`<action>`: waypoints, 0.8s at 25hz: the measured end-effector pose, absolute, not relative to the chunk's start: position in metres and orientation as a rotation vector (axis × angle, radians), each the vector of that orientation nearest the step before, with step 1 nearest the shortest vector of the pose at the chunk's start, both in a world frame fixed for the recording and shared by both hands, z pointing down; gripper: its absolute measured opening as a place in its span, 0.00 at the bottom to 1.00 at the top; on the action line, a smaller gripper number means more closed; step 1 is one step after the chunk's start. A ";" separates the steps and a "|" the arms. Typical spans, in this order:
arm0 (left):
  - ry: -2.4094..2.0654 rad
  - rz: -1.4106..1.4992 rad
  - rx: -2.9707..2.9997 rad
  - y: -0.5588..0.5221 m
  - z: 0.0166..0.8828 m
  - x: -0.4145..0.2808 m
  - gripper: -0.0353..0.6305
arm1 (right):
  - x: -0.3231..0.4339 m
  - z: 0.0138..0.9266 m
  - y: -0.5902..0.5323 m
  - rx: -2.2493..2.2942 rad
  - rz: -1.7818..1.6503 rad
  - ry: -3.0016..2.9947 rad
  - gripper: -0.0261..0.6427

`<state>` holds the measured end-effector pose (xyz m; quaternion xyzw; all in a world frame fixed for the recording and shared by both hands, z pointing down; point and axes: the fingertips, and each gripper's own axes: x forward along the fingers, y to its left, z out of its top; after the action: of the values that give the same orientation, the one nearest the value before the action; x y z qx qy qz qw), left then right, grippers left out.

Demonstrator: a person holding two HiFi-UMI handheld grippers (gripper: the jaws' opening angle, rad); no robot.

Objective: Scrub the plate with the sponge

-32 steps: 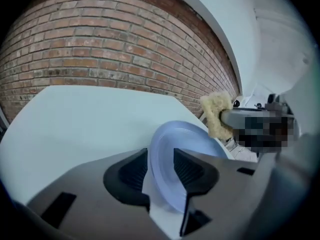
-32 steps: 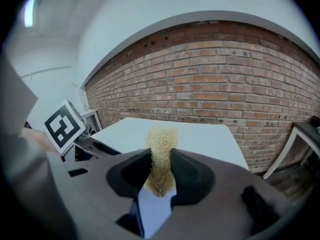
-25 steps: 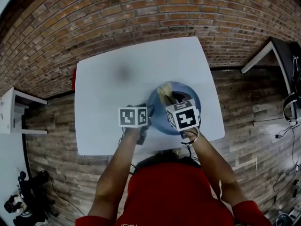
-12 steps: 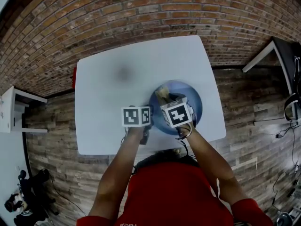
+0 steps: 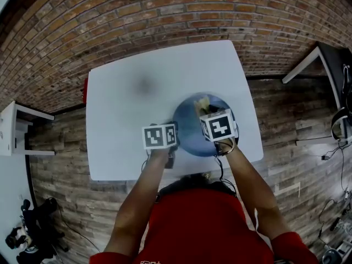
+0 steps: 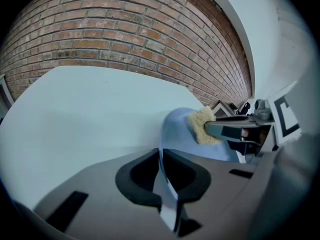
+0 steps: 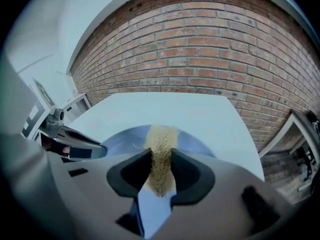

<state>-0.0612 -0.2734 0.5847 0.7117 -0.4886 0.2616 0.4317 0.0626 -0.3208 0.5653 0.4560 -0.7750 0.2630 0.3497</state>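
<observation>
Head view, sponge [image 5: 202, 102] on plate [image 5: 190, 132] (blue)

No word, brand name or number can be read anywhere in these views. The only printed signs are black-and-white square marker patterns, one on the top face of the left marker cube [image 5: 159, 136] at the middle of the head view and another on the right marker cube [image 5: 219, 126] just to its right. A cut-off piece of such a pattern shows at the right edge of the left gripper view.
</observation>
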 end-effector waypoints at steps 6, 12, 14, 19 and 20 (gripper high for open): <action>-1.216 0.622 1.772 -0.273 0.584 -0.061 0.11 | 0.109 0.566 -0.322 1.280 0.716 -1.940 0.22; -1.210 0.601 1.764 -0.273 0.585 -0.061 0.11 | 0.087 0.555 -0.312 1.244 0.717 -1.999 0.22; -1.210 0.597 1.763 -0.273 0.584 -0.060 0.11 | 0.061 0.553 -0.304 1.188 0.724 -2.046 0.22; -1.215 0.590 1.757 -0.274 0.585 -0.060 0.11 | 0.008 0.558 -0.288 1.054 0.716 -2.102 0.22; -1.216 0.588 1.755 -0.274 0.585 -0.060 0.10 | 0.002 0.560 -0.286 1.042 0.718 -2.102 0.22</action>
<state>-0.0605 -0.2738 0.5850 0.7089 -0.4910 0.2376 0.4472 0.0024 -0.2863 0.5601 0.3997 -0.8064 0.2757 0.3375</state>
